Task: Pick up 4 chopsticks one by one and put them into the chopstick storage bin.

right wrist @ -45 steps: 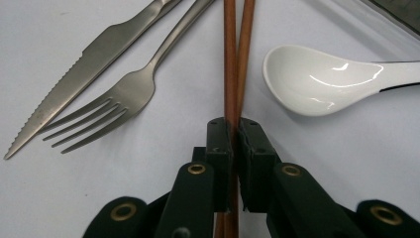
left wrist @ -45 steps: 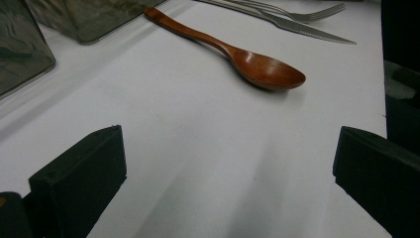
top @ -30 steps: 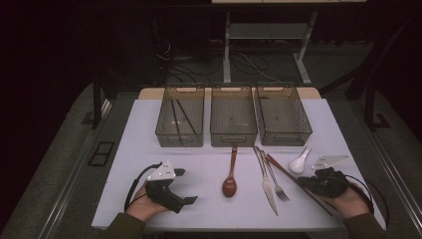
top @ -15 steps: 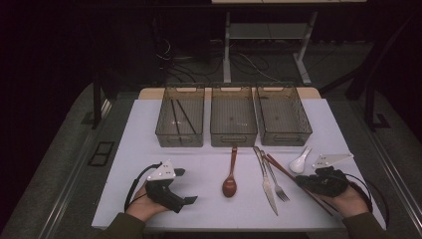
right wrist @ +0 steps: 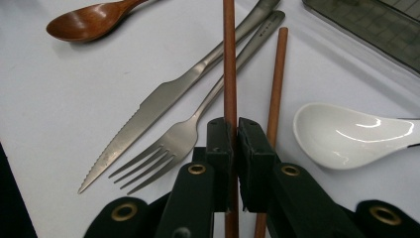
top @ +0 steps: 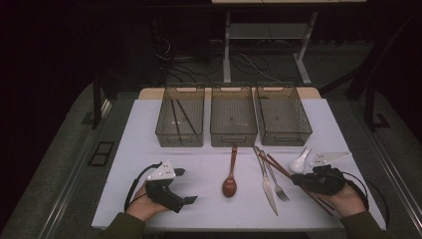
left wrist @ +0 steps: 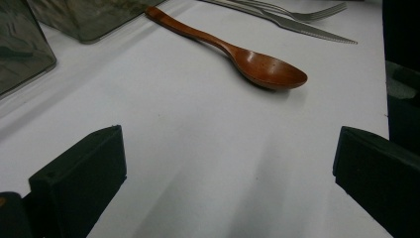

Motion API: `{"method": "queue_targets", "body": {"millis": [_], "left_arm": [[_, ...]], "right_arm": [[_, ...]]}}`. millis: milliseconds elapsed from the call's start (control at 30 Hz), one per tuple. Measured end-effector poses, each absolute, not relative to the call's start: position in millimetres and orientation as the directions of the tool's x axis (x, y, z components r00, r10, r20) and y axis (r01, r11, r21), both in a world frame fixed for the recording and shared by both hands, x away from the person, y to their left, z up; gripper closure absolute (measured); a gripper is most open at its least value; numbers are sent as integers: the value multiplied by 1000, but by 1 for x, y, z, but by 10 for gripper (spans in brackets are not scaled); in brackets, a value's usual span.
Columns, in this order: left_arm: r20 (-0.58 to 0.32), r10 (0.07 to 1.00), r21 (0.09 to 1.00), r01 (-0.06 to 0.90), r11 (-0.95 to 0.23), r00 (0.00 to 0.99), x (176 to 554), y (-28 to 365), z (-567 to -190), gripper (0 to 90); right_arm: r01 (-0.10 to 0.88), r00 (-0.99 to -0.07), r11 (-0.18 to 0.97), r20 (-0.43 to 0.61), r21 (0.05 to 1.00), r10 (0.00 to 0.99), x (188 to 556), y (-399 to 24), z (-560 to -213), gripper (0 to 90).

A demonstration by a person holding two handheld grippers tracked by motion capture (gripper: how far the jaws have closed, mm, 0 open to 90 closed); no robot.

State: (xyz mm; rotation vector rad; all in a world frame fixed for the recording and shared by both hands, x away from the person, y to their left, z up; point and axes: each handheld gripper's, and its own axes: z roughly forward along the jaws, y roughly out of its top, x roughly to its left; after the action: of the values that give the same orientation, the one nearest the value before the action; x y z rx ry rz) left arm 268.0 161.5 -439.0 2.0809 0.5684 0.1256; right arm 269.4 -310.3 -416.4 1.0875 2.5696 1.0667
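Chopstick [right wrist: 229,74] clamped in right gripper [right wrist: 235,130]; left gripper [left wrist: 228,163] gapes wide, apparently empty.

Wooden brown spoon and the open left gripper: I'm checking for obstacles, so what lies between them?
Nothing: in the left gripper view, bare white table runs from the left gripper to the brown wooden spoon.

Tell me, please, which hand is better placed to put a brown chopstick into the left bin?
The right. The right gripper is already shut on one brown chopstick. The left gripper is open over bare table, holding nothing.
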Motion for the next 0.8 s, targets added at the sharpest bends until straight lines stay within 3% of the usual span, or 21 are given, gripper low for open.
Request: {"method": "queue_targets", "body": {"millis": [800], "left_arm": [[-132,444,824,347,-448,886,268,162,-439,0]], "right_arm": [[541,-756,482,148,689,638,274,-290,-411,845]]}}
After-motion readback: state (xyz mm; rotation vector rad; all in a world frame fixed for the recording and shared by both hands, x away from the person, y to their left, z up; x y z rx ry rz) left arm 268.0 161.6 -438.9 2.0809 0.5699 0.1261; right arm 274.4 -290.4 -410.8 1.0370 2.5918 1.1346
